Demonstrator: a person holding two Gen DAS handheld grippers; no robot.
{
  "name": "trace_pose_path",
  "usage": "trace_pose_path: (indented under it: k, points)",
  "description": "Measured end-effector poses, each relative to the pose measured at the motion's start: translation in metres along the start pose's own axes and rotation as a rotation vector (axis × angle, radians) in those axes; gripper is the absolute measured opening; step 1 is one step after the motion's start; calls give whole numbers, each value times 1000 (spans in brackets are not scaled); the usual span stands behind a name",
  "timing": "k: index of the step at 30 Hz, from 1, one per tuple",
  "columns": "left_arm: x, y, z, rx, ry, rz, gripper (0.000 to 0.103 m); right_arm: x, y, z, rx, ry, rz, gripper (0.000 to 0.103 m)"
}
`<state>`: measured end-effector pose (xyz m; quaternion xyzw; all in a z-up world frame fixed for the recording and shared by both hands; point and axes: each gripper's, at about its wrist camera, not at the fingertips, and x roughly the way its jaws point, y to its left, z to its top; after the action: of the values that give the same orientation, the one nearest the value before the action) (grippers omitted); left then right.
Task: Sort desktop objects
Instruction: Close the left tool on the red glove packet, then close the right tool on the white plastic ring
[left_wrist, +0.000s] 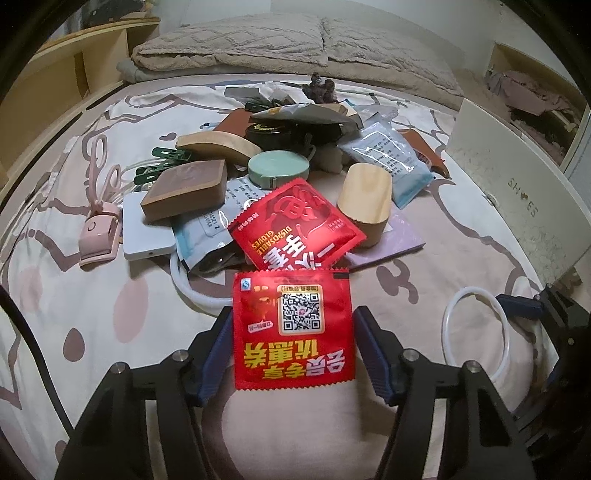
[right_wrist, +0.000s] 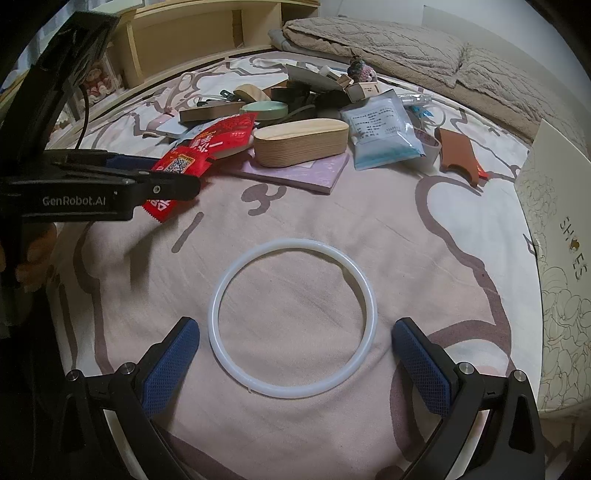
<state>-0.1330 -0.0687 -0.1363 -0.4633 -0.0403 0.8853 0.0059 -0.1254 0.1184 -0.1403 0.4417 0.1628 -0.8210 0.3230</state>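
A red foil packet (left_wrist: 291, 328) with a QR code lies on the patterned bedsheet between the blue pads of my left gripper (left_wrist: 292, 314). The left pad sits at the packet's edge and a thin gap shows at the right pad, so the jaws stand open around it. In the right wrist view the same packet (right_wrist: 181, 160) shows behind the left gripper's black finger. A white rubber ring (right_wrist: 218, 295) lies flat on the sheet just ahead of my right gripper (right_wrist: 295, 326), which is open wide with nothing between its pads. The ring (left_wrist: 448, 314) also shows at the right of the left wrist view.
Beyond the packet is a heap: a second red glove packet (left_wrist: 295, 221), a wooden box (left_wrist: 365, 199), a green round tin (left_wrist: 279, 166), a brown block (left_wrist: 184, 188), blue-white pouches and a purple notebook (right_wrist: 295, 173). A pink tool (left_wrist: 99, 236) lies left. A white shoe box (left_wrist: 517, 177) stands right.
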Motion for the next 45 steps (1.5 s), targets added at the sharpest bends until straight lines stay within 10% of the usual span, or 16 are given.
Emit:
trace_pose_path:
  k: [45]
  points:
    - [2, -3, -4, 40, 27, 83, 64, -11, -11, 8, 101, -91, 8, 85]
